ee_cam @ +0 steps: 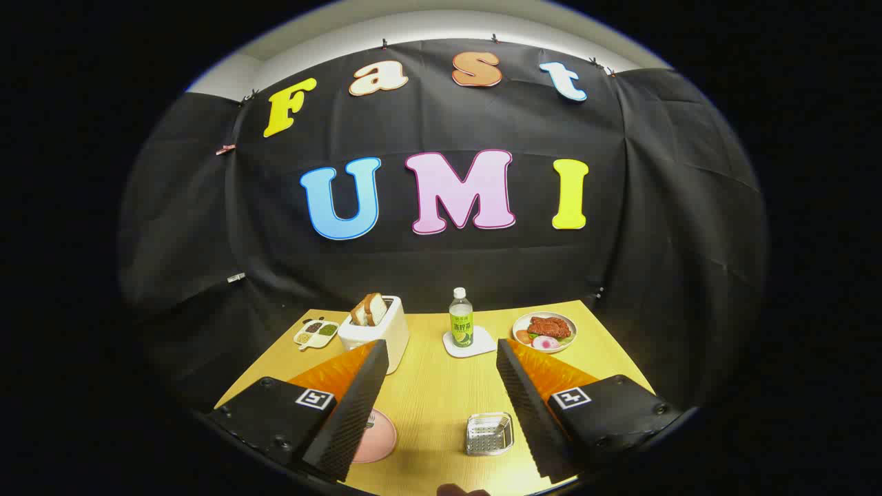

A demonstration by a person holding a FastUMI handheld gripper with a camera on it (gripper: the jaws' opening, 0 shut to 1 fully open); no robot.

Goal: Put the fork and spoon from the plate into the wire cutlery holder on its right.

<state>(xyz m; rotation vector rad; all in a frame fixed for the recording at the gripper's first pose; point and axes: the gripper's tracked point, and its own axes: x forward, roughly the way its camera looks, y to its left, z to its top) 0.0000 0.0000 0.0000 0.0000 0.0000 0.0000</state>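
On the yellow wooden table (434, 399), the gripper (441, 358) is held above the near edge with its two fingers spread wide apart and nothing gripped between them. Between the fingers, close to the right one, the wire cutlery holder (489, 434) is seen from above, and nothing can be made out inside it. To its left, the pink plate (377, 435) is partly covered by the ribbed pad of the left finger (348, 413), so the fork and spoon cannot be made out on it. Beyond the fingertips, a white toaster (375, 331) with slices of bread (368, 308) standing in its slot is placed just past the left finger. A green-labelled bottle (461, 318) is stood upright on a white coaster (469, 343) near the middle of the far side. A plate of food (544, 331) is set beyond the right finger (530, 406), and a small divided dish (315, 332) lies left of the toaster. At the very near edge, a blurred brownish shape (460, 490) is partly seen; what it is cannot be told
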